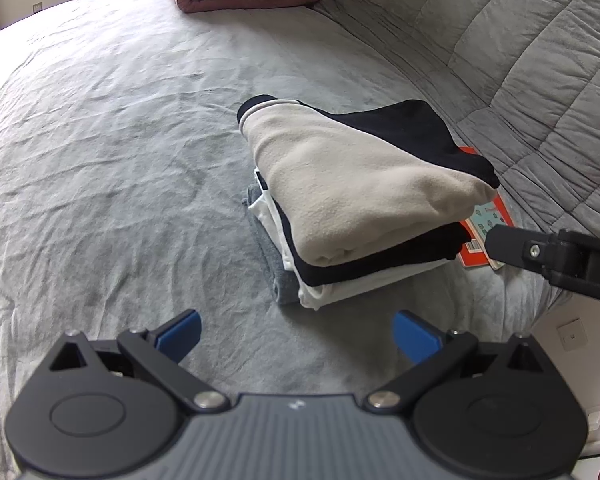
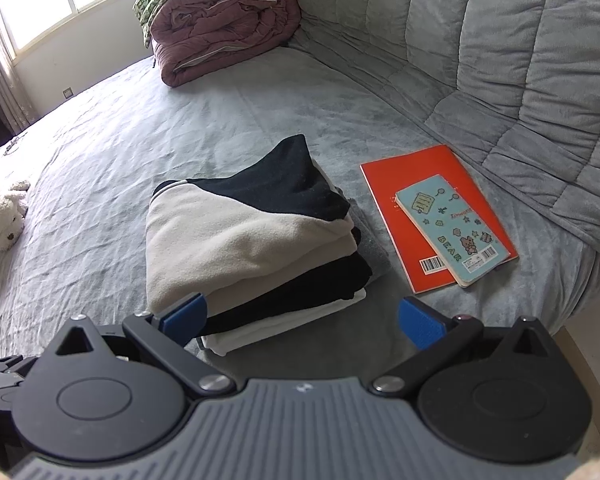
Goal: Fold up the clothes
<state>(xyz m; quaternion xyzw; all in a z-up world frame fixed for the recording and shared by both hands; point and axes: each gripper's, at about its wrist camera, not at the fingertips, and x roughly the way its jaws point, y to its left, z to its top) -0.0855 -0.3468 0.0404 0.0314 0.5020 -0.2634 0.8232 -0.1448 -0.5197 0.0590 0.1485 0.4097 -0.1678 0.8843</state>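
Note:
A stack of folded clothes (image 1: pixel 360 200) lies on the grey bed, topped by a cream and black fleece, with black, white and grey layers below. It also shows in the right wrist view (image 2: pixel 252 248). My left gripper (image 1: pixel 296 336) is open and empty, just in front of the stack. My right gripper (image 2: pixel 304 320) is open and empty, close to the stack's near edge. One finger of the right gripper (image 1: pixel 512 248) shows at the right of the left wrist view, beside the stack.
An orange book (image 2: pixel 400 196) with a light blue notebook (image 2: pixel 452 228) on it lies right of the stack. A rolled pink duvet (image 2: pixel 224 32) sits at the back. A plush toy (image 2: pixel 2 220) lies far left. The quilted grey backrest (image 2: pixel 520 60) rises at right.

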